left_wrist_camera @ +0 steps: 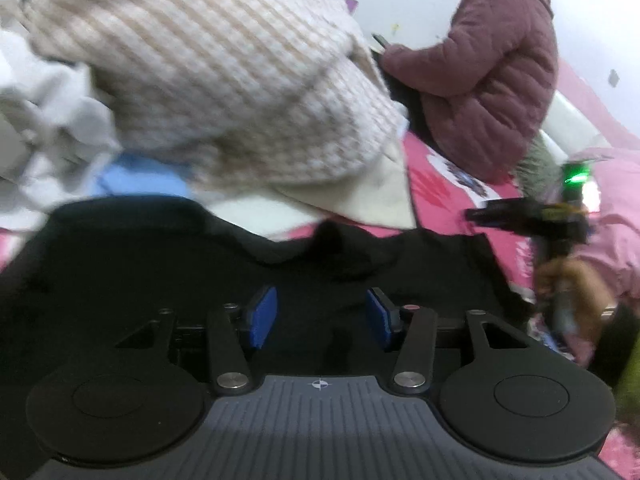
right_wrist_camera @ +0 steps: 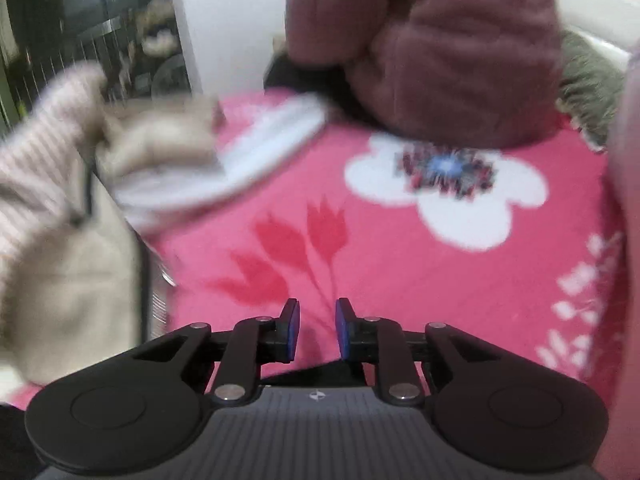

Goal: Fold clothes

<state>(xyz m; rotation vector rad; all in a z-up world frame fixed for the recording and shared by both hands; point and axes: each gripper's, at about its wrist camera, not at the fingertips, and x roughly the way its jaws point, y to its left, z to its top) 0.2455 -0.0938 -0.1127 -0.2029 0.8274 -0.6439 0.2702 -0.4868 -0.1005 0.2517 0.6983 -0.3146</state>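
Note:
A black garment (left_wrist_camera: 152, 264) lies spread on the pink flowered blanket (right_wrist_camera: 400, 264). In the left wrist view my left gripper (left_wrist_camera: 320, 316) hovers over it, its blue pads (left_wrist_camera: 262, 316) well apart, and no cloth looks pinched between them. Beyond it a beige-and-white striped knit (left_wrist_camera: 208, 80) is heaped up, blurred. My right gripper (right_wrist_camera: 318, 330) hangs over the bare blanket with a narrow gap between its pads and nothing in it. The same knit (right_wrist_camera: 48, 208) lies to its left. The right gripper (left_wrist_camera: 520, 216) also shows at the right edge of the left wrist view, held in a hand (left_wrist_camera: 568, 280).
A person in a mauve quilted jacket (left_wrist_camera: 488, 80) sits on the bed at the back right. White clothes (left_wrist_camera: 52, 120) and a blue cloth (left_wrist_camera: 140, 180) lie at the left. A white striped cloth (right_wrist_camera: 256, 152) lies beside the knit. A dark window (right_wrist_camera: 88, 20) is at the far left.

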